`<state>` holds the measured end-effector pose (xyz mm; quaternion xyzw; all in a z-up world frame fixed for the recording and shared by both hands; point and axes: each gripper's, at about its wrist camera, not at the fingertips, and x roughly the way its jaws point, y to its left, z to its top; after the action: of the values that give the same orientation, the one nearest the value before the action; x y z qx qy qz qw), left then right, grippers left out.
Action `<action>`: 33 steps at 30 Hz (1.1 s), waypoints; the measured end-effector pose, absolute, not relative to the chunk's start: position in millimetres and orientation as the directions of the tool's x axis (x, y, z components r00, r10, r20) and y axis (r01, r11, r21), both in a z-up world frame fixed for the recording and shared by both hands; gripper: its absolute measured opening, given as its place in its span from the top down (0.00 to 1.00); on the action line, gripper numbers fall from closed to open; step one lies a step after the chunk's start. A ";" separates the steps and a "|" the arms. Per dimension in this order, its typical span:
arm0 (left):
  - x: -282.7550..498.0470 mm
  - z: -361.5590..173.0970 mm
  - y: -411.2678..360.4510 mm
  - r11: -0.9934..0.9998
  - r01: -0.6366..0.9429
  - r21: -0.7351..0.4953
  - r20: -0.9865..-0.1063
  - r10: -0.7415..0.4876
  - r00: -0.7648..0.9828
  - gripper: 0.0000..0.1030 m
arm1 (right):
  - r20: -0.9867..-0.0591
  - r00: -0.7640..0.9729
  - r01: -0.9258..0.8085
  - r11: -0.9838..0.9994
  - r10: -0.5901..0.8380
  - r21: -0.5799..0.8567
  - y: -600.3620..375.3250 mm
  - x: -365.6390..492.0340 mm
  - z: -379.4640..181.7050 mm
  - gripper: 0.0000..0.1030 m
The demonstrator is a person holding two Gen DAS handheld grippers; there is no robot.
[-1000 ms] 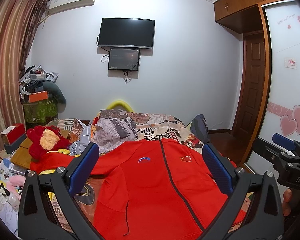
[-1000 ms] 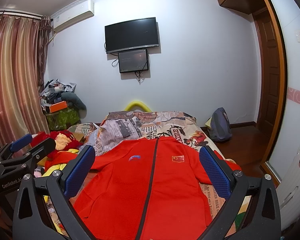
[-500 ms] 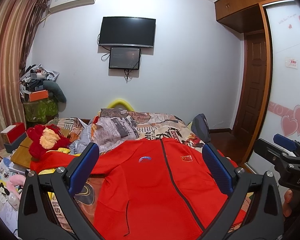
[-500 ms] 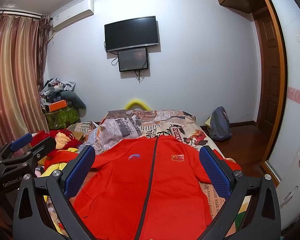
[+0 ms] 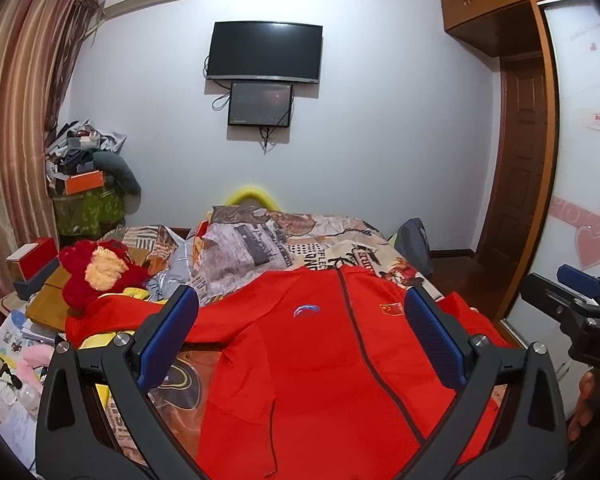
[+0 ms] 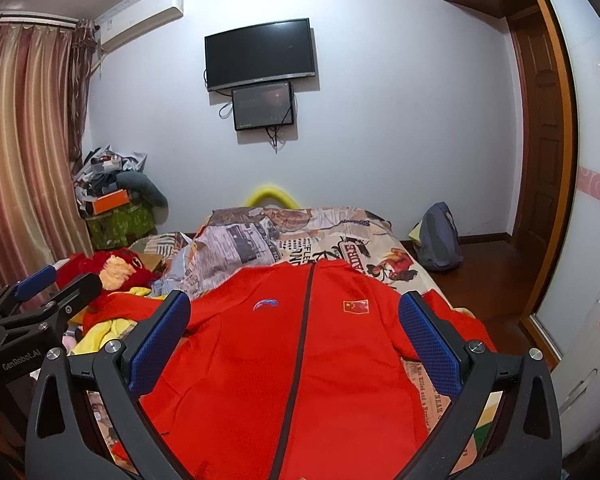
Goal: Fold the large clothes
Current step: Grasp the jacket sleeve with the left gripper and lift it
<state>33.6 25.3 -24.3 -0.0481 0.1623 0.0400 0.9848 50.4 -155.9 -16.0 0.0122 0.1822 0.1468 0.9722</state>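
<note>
Jacket point(image 5: 320, 360): flat on the bed point(image 5: 340, 240), zipped, front up, unmoved since earlier.
Left gripper point(image 5: 300, 336): wide apart, empty, above the jacket, barely shifted.
Right gripper point(image 6: 296, 336): wide, empty, likewise.
Right view only: radiator point(image 6: 596, 344).
Left view only: hearts point(image 5: 598, 240).

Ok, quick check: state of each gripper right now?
Left gripper: open, holding nothing, above the red jacket.
Right gripper: open, holding nothing, also above the jacket.
</note>
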 end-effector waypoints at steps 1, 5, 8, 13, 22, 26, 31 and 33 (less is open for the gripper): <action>38.0 -25.9 30.1 0.992 -0.096 -0.085 -0.330 0.063 0.942 0.00 | -0.355 0.889 -0.283 0.957 0.289 0.071 -154.2 54.4 -16.8 0.00; 59.7 -33.2 47.7 0.989 -0.113 -0.094 -0.348 0.074 0.934 0.00 | -0.361 0.890 -0.282 0.959 0.277 0.039 -147.4 70.2 -20.4 0.00; 83.9 -42.8 64.9 0.988 -0.119 -0.102 -0.374 0.072 0.925 0.00 | -0.373 0.890 -0.279 0.960 0.264 0.012 -140.1 86.7 -24.4 0.00; 134.1 -69.9 102.9 0.980 -0.177 -0.096 -0.450 0.116 0.886 0.00 | -0.408 0.884 -0.269 0.962 0.228 -0.044 -128.6 119.6 -39.2 0.00; 202.6 -141.6 203.1 0.929 -0.328 -0.174 -0.621 0.155 0.768 0.00 | -0.566 0.804 -0.261 0.963 0.181 -0.064 -118.0 198.1 -86.1 0.00; 222.2 -173.6 252.5 0.906 -0.388 -0.172 -0.692 0.169 0.702 0.00 | -0.630 0.764 -0.254 0.962 0.139 -0.096 -114.5 230.9 -108.6 0.00; 235.6 -221.1 314.5 0.842 -0.428 -0.327 -0.755 0.039 0.655 0.02 | -0.717 0.683 -0.277 0.958 0.144 -0.071 -110.7 262.0 -137.4 0.00; 237.6 -239.4 339.5 0.795 -0.453 -0.403 -0.763 -0.018 0.646 0.05 | -0.743 0.651 -0.284 0.958 0.153 -0.051 -108.5 272.5 -145.4 0.01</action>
<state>237.6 339.5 -239.4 -0.2941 0.4009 0.1268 0.8583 272.5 -108.5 -145.4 -0.0815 0.3998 0.1206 0.9050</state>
